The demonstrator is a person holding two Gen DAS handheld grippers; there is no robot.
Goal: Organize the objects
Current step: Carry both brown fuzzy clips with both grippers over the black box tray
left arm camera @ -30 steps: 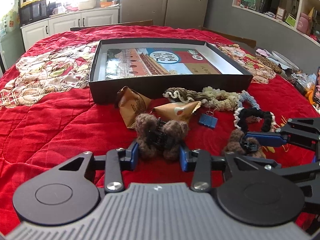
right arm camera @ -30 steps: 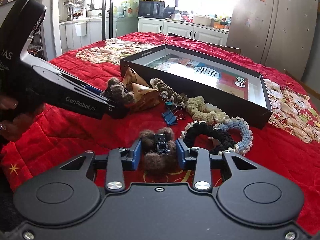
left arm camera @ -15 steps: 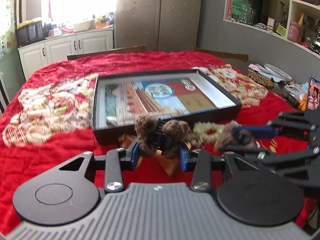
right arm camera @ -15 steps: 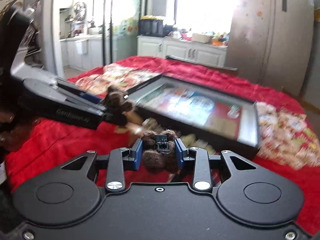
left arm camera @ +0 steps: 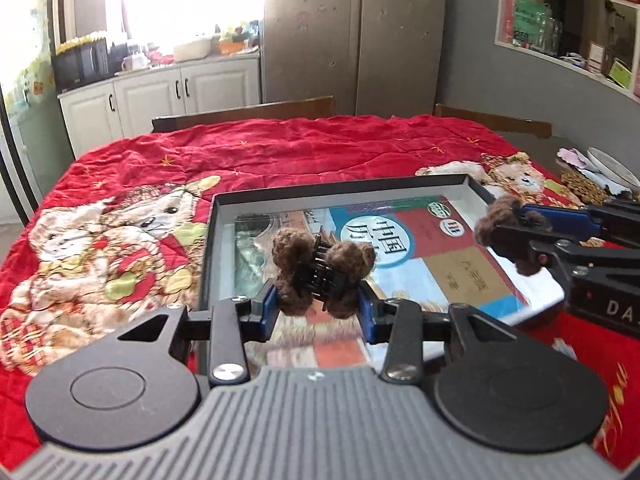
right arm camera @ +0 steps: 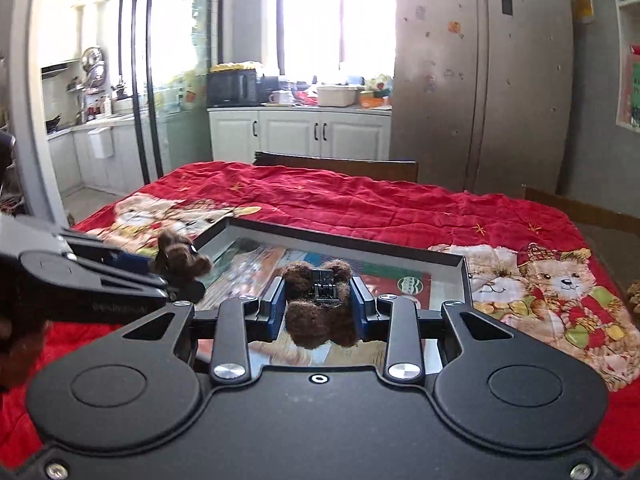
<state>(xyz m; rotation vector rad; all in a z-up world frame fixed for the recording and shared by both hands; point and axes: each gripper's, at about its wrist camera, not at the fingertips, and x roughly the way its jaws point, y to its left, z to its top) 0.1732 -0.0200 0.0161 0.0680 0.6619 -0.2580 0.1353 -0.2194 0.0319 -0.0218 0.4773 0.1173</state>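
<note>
Left wrist view: the left gripper (left arm camera: 319, 305) is held over the near part of the black box (left arm camera: 208, 248), angled downward. Its blue pads (left arm camera: 269, 307) are clenched on one brown fuzzy hair clip (left arm camera: 322, 272), whose black teeth are turned upward between the two plush halves. The right gripper (left arm camera: 516, 240) is seen entering from the right edge, over the box's right side, and a second brown fuzzy hair clip (left arm camera: 505, 227) is grasped at its tip.

Right wrist view: the right gripper (right arm camera: 319, 309) is likewise held above the box (right arm camera: 464, 276), tilted down, with its pads pressed on the second clip (right arm camera: 320, 304); the black hinge is turned toward the camera. The left gripper (right arm camera: 176, 276) is seen reaching in from the left with the first clip (right arm camera: 178, 258) at its tip, over the box's left edge.

Count: two grippers, two hair clips, both held clear of the surface. One open box is laid on one red quilted cover (left arm camera: 280, 160); one printed sheet (left arm camera: 400, 256) is seen lying flat inside it. Bear motifs (right arm camera: 560, 280) are printed on the cover at both sides of the box.
</note>
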